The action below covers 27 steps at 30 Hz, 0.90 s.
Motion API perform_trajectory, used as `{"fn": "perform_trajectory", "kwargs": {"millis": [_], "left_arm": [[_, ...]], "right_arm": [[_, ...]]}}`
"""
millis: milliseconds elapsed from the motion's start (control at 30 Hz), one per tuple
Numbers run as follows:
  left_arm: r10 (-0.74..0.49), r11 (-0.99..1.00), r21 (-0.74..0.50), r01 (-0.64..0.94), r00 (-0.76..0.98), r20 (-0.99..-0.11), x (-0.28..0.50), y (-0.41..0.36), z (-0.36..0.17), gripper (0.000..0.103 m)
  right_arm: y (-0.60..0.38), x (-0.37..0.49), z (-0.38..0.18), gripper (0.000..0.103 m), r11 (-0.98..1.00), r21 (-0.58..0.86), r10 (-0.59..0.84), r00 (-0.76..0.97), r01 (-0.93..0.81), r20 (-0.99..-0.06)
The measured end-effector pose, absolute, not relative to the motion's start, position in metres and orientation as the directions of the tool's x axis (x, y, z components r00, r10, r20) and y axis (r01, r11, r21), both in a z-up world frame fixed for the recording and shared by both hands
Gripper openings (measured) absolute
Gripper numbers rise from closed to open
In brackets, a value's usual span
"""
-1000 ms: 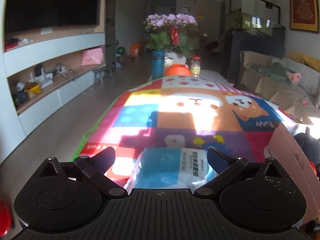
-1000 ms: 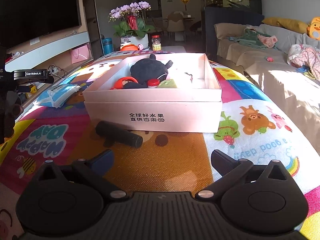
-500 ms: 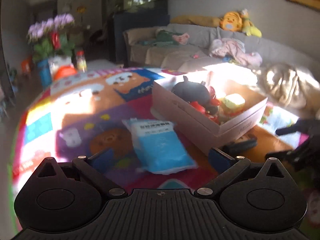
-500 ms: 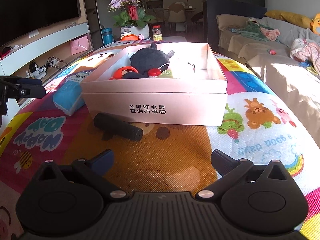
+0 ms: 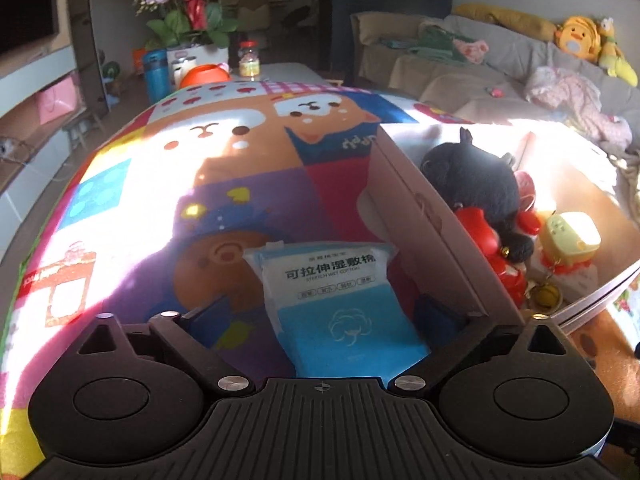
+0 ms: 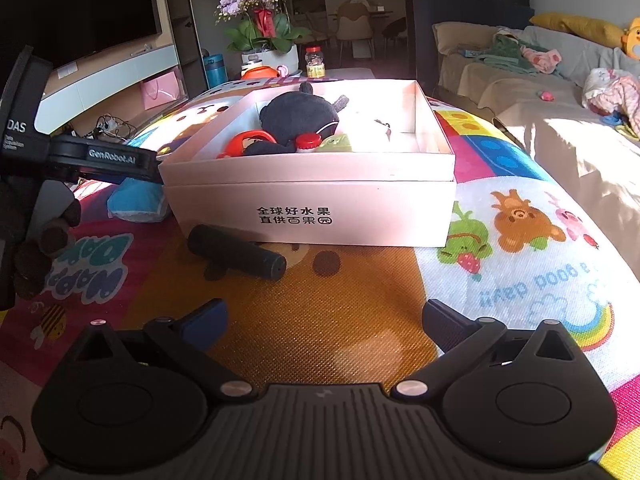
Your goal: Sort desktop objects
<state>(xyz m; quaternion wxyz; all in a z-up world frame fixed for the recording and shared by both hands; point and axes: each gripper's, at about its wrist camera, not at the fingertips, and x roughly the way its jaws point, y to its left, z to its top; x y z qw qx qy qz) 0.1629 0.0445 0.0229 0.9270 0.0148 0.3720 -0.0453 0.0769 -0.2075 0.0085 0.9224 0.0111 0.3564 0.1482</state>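
Note:
A blue and white pack of wet cotton (image 5: 336, 292) lies flat on the colourful mat, against the left wall of the pale cardboard box (image 5: 420, 208). My left gripper (image 5: 324, 318) straddles the pack's near end. Its jaws are closing, with a gap still showing on the left side. From the right wrist view one finger (image 6: 112, 158) reaches over the pack (image 6: 136, 202) beside the box (image 6: 312, 208). A black cylinder (image 6: 236, 252) lies in front of the box. My right gripper (image 6: 324, 320) is open above the orange patch of the mat, with nothing between its jaws.
Inside the box are a black plush (image 5: 476, 184), a red toy (image 5: 488, 240) and a pale yellow toy (image 5: 572, 240). A flower pot (image 5: 192, 20), a blue bottle (image 5: 156, 74), an orange bowl (image 5: 204, 74) and a jar (image 5: 249, 60) stand at the far end. A sofa (image 5: 500, 64) runs along the right.
My left gripper swung right, then back, and moved in closer to the box, lower over the pack; its jaws stand narrower. The right gripper has not moved.

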Motion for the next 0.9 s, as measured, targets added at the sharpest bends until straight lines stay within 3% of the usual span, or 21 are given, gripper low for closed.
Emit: {"fn": "perform_trajectory", "kwargs": {"millis": [33,67,100,267,400,600,667,767,900], "left_arm": [[-0.074,0.995,-0.006,0.097,0.713,-0.697,0.162,0.045,0.022,0.083],[-0.066,0.995,0.003,0.096,0.708,-0.703,0.16,0.045,0.022,0.068],[-0.053,0.996,0.019,0.093,0.709,-0.703,0.158,0.045,0.021,0.062],[-0.044,0.994,0.04,0.1,0.715,-0.697,0.14,0.048,0.019,0.057],[-0.114,0.991,-0.024,0.135,0.711,-0.694,0.107,0.05,0.021,0.057],[-0.252,0.965,-0.12,0.233,0.699,-0.67,0.035,0.045,0.017,0.065],[-0.295,0.952,-0.145,0.268,0.693,-0.658,0.022,0.043,0.016,0.068],[-0.283,0.95,-0.084,0.3,0.72,-0.634,0.009,0.035,0.016,0.082],[-0.268,0.955,-0.065,0.291,0.741,-0.616,0.01,0.036,0.016,0.092]], "right_arm": [[-0.208,0.077,0.008,0.103,0.955,0.13,0.284,0.702,-0.265,-0.654],[-0.209,0.077,0.008,0.103,0.955,0.135,0.287,0.7,-0.265,-0.654],[-0.209,0.078,0.008,0.103,0.954,0.139,0.289,0.699,-0.264,-0.654],[-0.211,0.077,0.009,0.103,0.953,0.153,0.297,0.702,-0.262,-0.648],[-0.216,0.076,0.012,0.103,0.955,0.174,0.294,0.721,-0.239,-0.627],[-0.234,0.072,0.033,0.103,0.959,0.158,0.284,0.846,-0.237,-0.451],[-0.235,0.087,0.042,0.103,0.967,0.142,0.255,0.852,-0.214,-0.457],[-0.239,0.114,0.047,0.103,0.973,0.184,0.212,0.851,-0.139,-0.48],[-0.229,0.142,0.042,0.103,0.949,0.281,0.279,0.793,-0.142,-0.542]]}}
